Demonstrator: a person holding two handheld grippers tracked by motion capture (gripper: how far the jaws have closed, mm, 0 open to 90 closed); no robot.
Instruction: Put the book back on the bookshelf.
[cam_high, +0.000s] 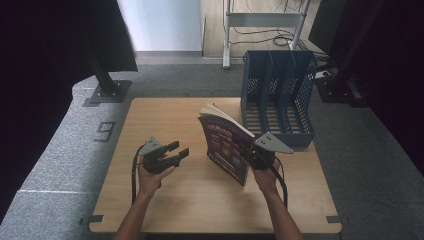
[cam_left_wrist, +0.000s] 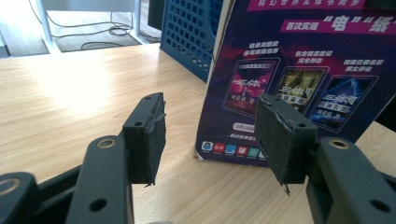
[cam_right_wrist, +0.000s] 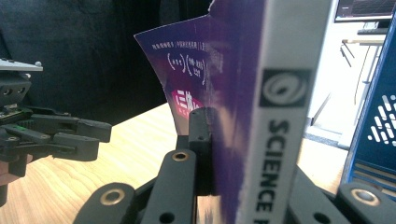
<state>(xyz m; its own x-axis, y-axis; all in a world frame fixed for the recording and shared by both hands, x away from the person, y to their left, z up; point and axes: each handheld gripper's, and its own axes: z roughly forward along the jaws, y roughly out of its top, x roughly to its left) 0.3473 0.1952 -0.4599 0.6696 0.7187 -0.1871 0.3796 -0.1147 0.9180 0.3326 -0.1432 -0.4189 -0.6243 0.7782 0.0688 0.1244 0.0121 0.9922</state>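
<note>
Nearest the person, the right gripper (cam_high: 251, 156) pinches a purple magazine (cam_high: 226, 147) at its spine, holding it upright with its bottom edge on the table (cam_high: 165, 210). Left of the magazine, the left gripper (cam_high: 172, 152) hangs with jaws spread, holding nothing. Just behind the magazine stands a blue file rack (cam_high: 278, 95). The floppy magazine could sag or slip from that one narrow grip, or catch on a rack divider.

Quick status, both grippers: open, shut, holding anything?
Left gripper: open, holding nothing.
Right gripper: shut on the magazine, gripping it at the spine, upright.
</note>
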